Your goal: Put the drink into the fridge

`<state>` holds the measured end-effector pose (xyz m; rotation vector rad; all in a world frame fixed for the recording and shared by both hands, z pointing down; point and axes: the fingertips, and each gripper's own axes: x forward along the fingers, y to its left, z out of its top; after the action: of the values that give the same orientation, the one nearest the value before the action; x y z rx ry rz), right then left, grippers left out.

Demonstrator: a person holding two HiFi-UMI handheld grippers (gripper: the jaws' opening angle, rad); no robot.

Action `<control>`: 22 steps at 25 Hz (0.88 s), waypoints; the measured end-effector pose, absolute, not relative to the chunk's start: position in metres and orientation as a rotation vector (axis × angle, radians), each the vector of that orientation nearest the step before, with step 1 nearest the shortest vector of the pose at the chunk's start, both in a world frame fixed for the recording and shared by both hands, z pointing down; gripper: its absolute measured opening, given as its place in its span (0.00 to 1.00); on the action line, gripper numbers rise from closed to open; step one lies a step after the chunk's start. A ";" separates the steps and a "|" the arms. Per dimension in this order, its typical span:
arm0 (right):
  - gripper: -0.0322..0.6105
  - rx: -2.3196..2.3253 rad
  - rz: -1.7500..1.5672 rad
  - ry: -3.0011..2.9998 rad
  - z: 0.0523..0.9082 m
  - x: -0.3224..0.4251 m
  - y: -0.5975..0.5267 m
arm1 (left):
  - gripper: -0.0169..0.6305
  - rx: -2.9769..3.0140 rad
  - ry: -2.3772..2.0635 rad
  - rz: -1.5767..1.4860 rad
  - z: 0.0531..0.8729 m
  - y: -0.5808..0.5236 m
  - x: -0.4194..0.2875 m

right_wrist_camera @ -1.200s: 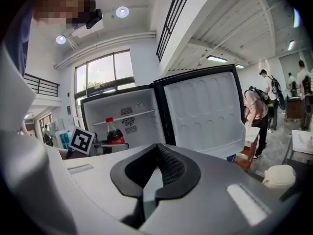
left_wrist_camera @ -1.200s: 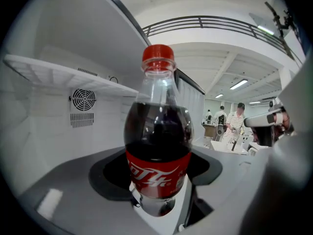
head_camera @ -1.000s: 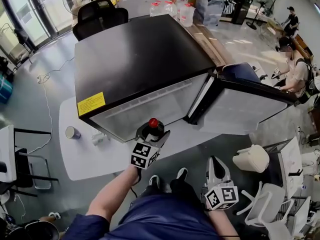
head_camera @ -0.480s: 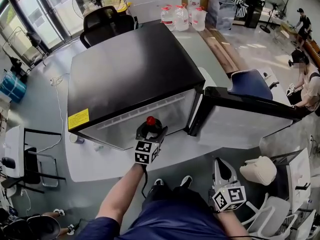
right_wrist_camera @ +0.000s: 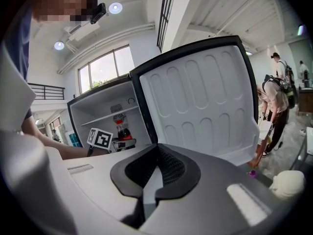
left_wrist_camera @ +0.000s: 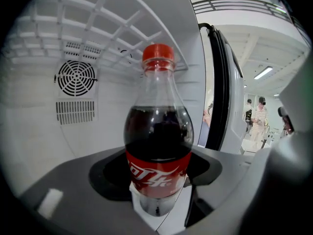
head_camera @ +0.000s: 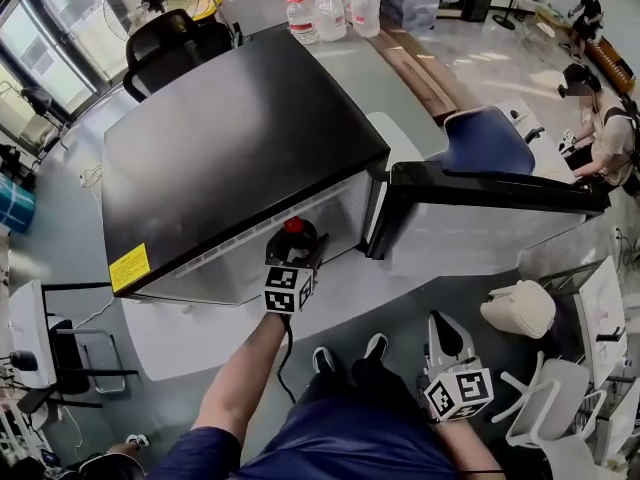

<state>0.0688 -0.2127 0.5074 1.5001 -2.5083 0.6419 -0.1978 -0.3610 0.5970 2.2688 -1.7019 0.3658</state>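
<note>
The drink is a cola bottle [left_wrist_camera: 157, 146] with a red cap and red label, standing upright between the jaws of my left gripper [left_wrist_camera: 157, 199], which is shut on its lower part. In the head view the bottle [head_camera: 293, 226] and left gripper [head_camera: 293, 250] are at the fridge's [head_camera: 230, 138] open front. Behind the bottle I see the white interior, a fan vent [left_wrist_camera: 74, 77] and a wire shelf [left_wrist_camera: 102, 28] above. The fridge door [head_camera: 490, 198] stands open to the right. My right gripper [head_camera: 444, 328] hangs low near my legs, shut and empty [right_wrist_camera: 149, 187].
The fridge stands on a white table [head_camera: 190, 328]. Behind it are a black office chair [head_camera: 170, 38] and water jugs [head_camera: 325, 13]. A blue chair [head_camera: 490, 143] stands past the door, white chairs [head_camera: 520, 308] at right. People [head_camera: 600, 118] are at the far right.
My left gripper has carried the bottle forward, up to the fridge opening. The head view has swung, so the fridge sits further left. The right gripper has stayed low.
</note>
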 end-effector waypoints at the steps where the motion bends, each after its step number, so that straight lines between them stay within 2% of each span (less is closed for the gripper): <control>1: 0.06 1.511 0.644 -2.503 0.508 0.069 -0.211 | 0.51 2.276 -1.693 0.372 0.598 -0.363 -0.197; 22: 0.06 1.706 0.630 -2.371 0.506 0.092 -0.184 | 0.51 2.261 -1.719 0.388 0.604 -0.432 -0.224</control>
<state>0.0924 -0.1842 0.5065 1.7062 -2.3713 0.6298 -0.2239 -0.4321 0.6038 2.2610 -1.7195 0.3877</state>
